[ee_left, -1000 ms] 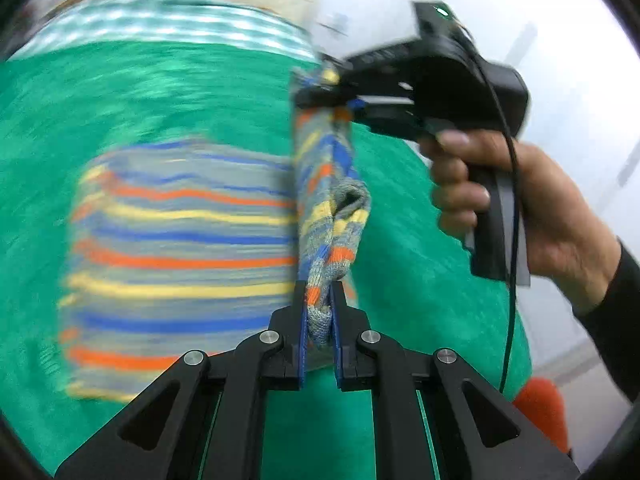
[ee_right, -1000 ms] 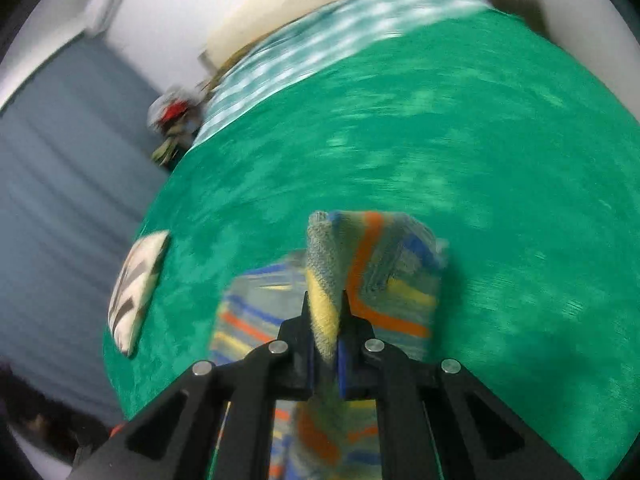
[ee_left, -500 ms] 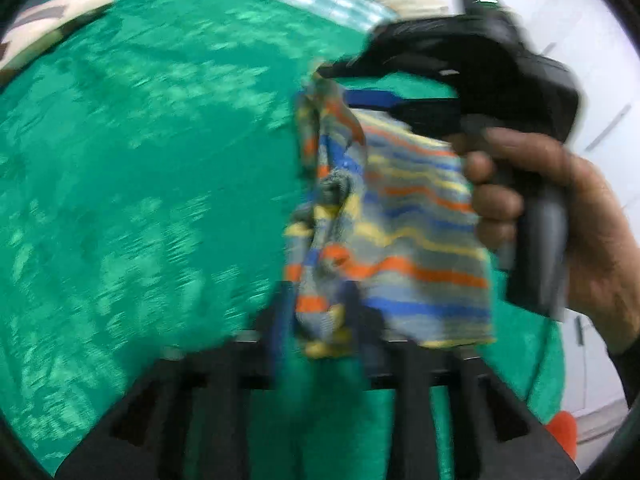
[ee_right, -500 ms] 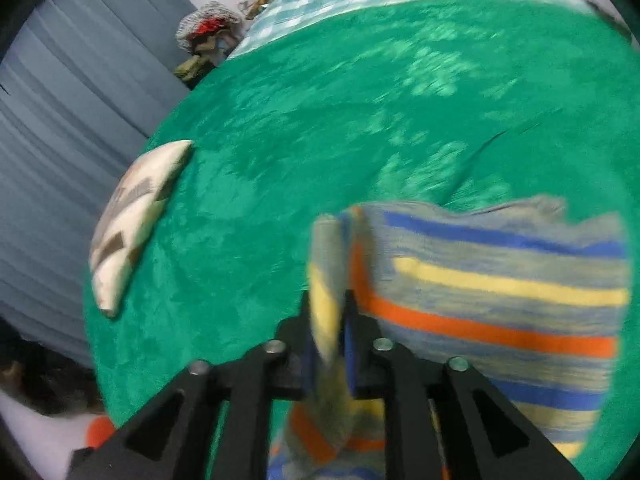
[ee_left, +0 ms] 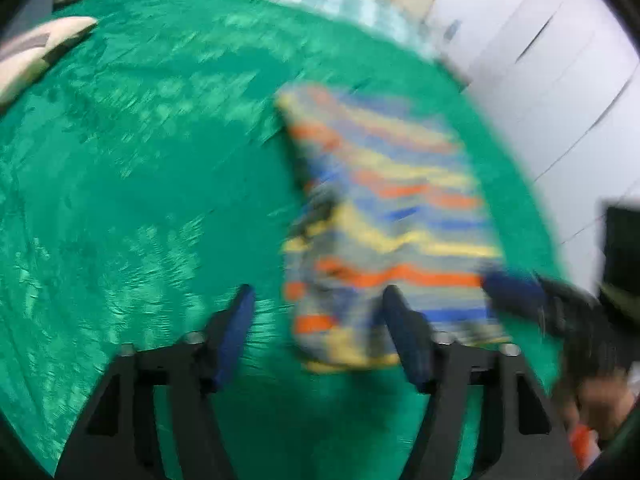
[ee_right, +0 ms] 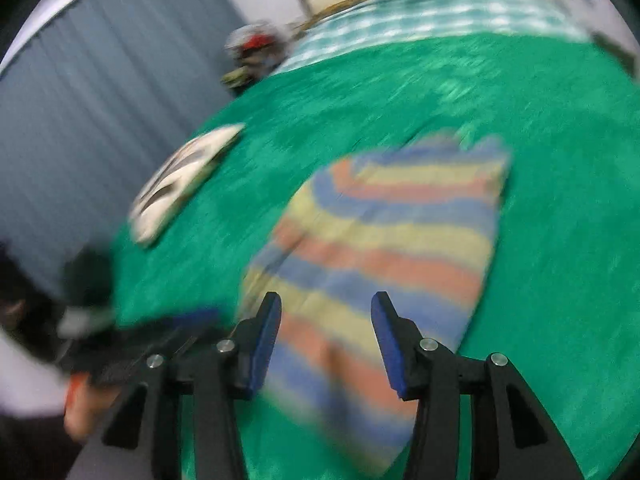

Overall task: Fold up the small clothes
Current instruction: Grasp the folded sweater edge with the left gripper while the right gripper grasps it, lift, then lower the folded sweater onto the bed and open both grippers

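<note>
Closest to us, our left gripper [ee_left: 316, 316] has its jaws apart and closing, its blue pads [ee_left: 236, 332] clear of the cloth; the near edge of the striped garment [ee_left: 384, 216] lies between them, nothing pinched. Our right gripper [ee_right: 326, 334] also stands with jaws apart and opening, and the striped garment [ee_right: 380, 248] runs between and beyond its pads without being held. Just past both sets of fingers the garment lies folded on the green blanket [ee_left: 140, 160], blurred, its orange, yellow and blue bands crossing it. In the left wrist view the right gripper [ee_left: 520, 292] reaches in at the garment's right edge. Farther off, left of the garment, a patterned cushion [ee_right: 180, 180] rests on the blanket [ee_right: 560, 160]. Beyond that lies a checked sheet [ee_right: 420, 20].
</note>
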Demonstrator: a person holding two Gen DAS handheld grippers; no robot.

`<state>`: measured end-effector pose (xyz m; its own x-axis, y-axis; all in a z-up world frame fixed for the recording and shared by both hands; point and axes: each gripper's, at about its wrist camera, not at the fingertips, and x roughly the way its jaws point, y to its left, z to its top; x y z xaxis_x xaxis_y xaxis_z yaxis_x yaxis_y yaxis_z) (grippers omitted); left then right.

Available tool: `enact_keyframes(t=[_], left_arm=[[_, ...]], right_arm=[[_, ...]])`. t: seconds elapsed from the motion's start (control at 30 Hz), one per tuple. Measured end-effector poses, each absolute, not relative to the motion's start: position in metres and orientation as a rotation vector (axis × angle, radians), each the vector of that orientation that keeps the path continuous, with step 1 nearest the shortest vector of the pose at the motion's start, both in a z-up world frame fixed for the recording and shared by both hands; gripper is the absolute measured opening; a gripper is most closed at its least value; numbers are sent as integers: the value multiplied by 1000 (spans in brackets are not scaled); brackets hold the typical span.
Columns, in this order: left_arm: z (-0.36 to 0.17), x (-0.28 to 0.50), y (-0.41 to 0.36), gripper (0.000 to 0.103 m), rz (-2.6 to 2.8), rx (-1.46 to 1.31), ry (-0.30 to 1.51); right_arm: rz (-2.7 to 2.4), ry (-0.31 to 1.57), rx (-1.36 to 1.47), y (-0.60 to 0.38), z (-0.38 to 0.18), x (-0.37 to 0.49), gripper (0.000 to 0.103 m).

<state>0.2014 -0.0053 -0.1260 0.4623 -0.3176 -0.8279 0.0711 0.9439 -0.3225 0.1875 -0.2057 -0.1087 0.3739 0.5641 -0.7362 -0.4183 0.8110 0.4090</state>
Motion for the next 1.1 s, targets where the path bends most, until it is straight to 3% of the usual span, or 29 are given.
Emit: enact_keyframes(t=[0.07, 0.13, 0.33, 0.5, 0.63, 0.67, 0.77, 0.83, 0.87, 0.93, 0.97, 1.07, 1.1], left_arm=[[-138, 208, 4, 38, -230, -298, 1109], [-136, 203, 12, 38, -223, -315, 1102], [-111, 185, 25, 60, -207, -316, 1062], [-82, 215, 26, 78, -310, -384, 972], [-77, 257, -3, 78, -329, -304, 960], [-82, 268, -10, 70, -307, -295, 967], [-119, 300, 1, 24, -193, -292, 1068], [-144, 308, 7, 17, -169, -290, 1129], [-146, 307, 9, 3, -154, -267, 1126], [-139, 295, 18, 5, -163, -271, 1105], [-135, 289, 22, 14, -167, -287, 1095], [-122, 260, 41, 72, -179, -353, 1041], [-118, 247, 45, 85, -176, -352, 1008]], right_arm=[[549, 1124, 54, -202, -155, 163, 42], [513, 1032, 3, -205, -158, 141, 35], [474, 1026, 6, -210, -147, 128, 35], [458, 947, 32, -219, -111, 125, 35], [431, 878, 29, -215, -84, 148, 35], [428, 869, 32, -212, -81, 155, 35], [428, 881, 47, -201, -93, 174, 36], [432, 986, 57, -190, -127, 188, 39], [436, 1065, 52, -187, -150, 190, 39], [420, 1006, 23, -185, -145, 179, 39], [407, 1008, 15, -185, -139, 175, 39], [402, 955, 18, -185, -117, 154, 39], [394, 931, 0, -183, -112, 145, 40]])
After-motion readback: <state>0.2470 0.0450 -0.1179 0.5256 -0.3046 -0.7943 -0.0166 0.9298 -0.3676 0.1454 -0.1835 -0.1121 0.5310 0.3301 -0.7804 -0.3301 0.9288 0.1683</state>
